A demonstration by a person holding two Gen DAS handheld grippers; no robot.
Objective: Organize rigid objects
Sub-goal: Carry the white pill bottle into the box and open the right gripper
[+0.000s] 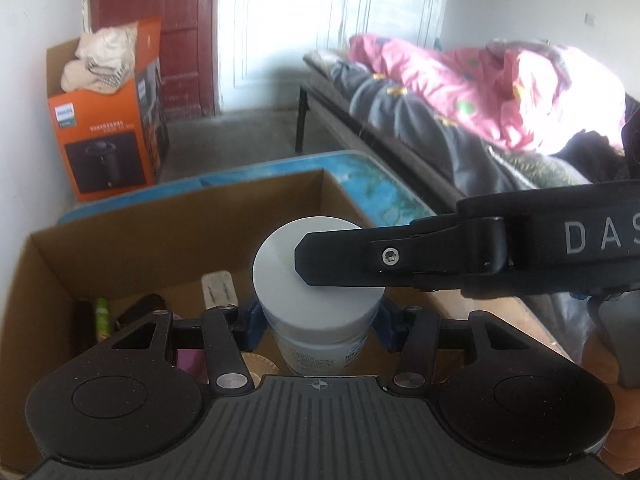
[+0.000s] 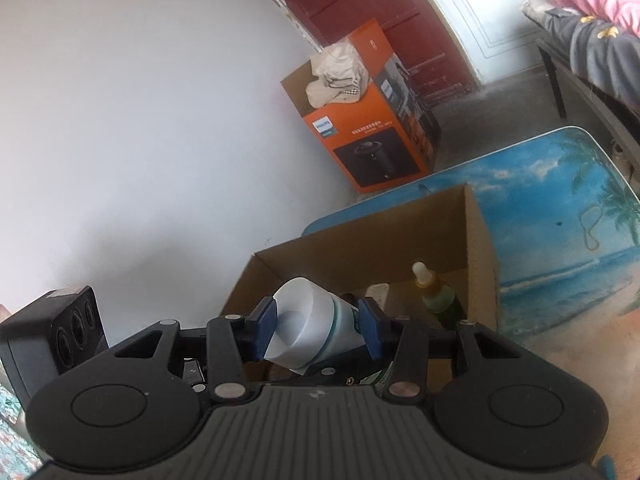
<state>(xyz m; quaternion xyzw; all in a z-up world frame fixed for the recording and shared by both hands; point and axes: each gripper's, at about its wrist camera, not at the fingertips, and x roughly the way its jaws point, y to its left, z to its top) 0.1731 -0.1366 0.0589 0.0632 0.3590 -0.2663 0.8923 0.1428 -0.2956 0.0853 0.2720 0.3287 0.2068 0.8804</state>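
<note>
Both tongs share one build: a ribbed dark grey deck flanked by two round black housings, with black linkage arms on silver pivot pins ending in blue pads [image 1: 251, 322]. The left tongs [image 1: 318, 322] and right tongs [image 2: 316, 326] each carry a small crosshair mark at the deck's front edge. Seen side-on, the right unit shows a silver star-head screw and pale letters "DAS".

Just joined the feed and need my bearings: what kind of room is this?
Probably a bedroom at home: a bed with a pink quilt, a red door, and an orange appliance box on the floor.
</note>
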